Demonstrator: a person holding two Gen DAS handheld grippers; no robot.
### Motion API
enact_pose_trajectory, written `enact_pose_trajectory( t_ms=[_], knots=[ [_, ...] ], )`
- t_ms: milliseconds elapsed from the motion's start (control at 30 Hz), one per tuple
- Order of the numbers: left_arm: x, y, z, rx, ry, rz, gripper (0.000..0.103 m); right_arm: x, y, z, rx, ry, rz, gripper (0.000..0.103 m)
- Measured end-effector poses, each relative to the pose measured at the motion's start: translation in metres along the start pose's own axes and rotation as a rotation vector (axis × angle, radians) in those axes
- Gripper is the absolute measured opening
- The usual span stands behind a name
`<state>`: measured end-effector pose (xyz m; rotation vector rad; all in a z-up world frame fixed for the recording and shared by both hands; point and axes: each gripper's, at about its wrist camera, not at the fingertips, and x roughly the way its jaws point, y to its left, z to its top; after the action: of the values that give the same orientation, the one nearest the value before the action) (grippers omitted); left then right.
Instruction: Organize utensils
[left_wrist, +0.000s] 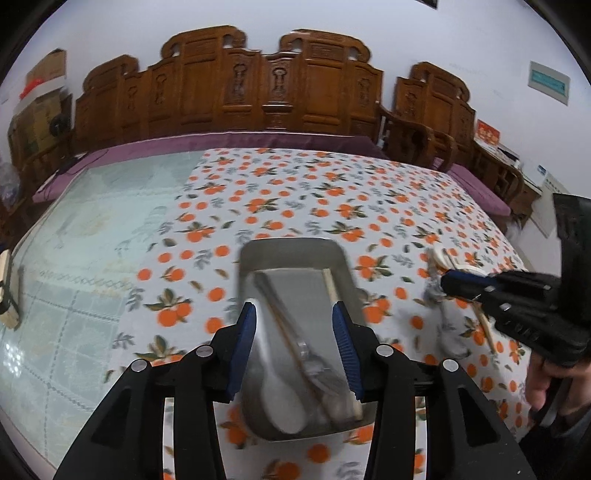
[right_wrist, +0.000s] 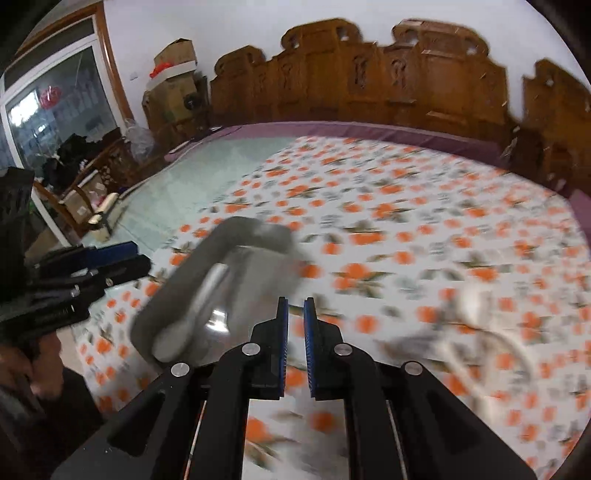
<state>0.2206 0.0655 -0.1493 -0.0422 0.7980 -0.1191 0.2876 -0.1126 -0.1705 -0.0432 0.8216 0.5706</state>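
Left wrist: left tongs (left_wrist: 294, 314) wide apart above metal tray (left_wrist: 295, 251), nothing held. Tray holds white spoon (left_wrist: 282, 400), chopsticks (left_wrist: 341, 306), blurred cutlery. Right of tray, right tongs (left_wrist: 448, 282).

Right wrist: right tongs (right_wrist: 296, 308) narrow, empty, just right of tray (right_wrist: 177, 291); heavy blur.
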Motion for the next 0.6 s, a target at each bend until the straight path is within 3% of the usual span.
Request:
enact_pose_trajectory(
  t_ms=[133, 300, 600],
  knots=[
    [0.004, -0.029, 0.001, 0.022, 0.000, -0.035, 0.041, -0.020, -0.044, -0.017, -0.029, 0.006, -0.092, 0.021],
    [0.010, -0.057, -0.001, 0.039, 0.005, -0.071, 0.041, -0.025, -0.094, -0.042, -0.010, 0.023, -0.189, 0.021],
    [0.026, -0.105, -0.012, 0.122, 0.042, -0.113, 0.041, -0.011, -0.130, -0.061, 0.030, 0.047, -0.185, 0.022]
  ],
)
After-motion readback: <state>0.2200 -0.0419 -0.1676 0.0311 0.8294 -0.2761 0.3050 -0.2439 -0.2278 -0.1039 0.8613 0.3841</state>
